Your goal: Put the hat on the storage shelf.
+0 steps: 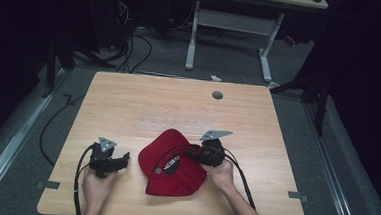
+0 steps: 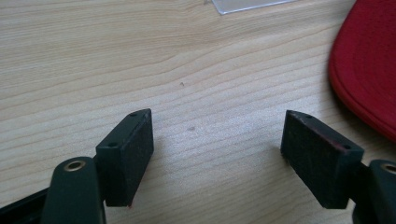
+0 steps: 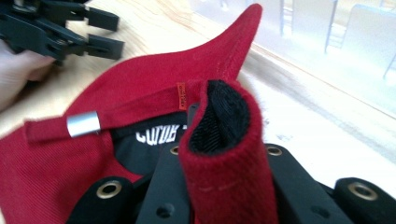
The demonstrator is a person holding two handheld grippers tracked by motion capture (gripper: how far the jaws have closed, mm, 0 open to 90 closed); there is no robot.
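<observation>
A red cap (image 1: pixel 172 166) lies on the wooden table (image 1: pixel 178 107) near its front edge, inside facing up, with a black label showing. My right gripper (image 1: pixel 188 151) is at the cap's right side, shut on a fold of its red rim (image 3: pixel 224 186), whose black lining shows above the jaws. The cap's strap with a silver buckle (image 3: pixel 83 123) lies to the left of the jaws. My left gripper (image 1: pixel 124 158) rests left of the cap, open, with bare wood between its fingers (image 2: pixel 133 149). The cap's edge (image 2: pixel 369 70) lies off to its right, apart from it.
A clear plastic sheet (image 2: pixel 247 4) lies flat on the table beyond the cap. A round cable hole (image 1: pixel 217 95) sits near the table's far edge. Another desk (image 1: pixel 234 20) stands behind, with cables (image 1: pixel 132 49) on the floor. Tape marks (image 1: pixel 297 195) sit at the front corners.
</observation>
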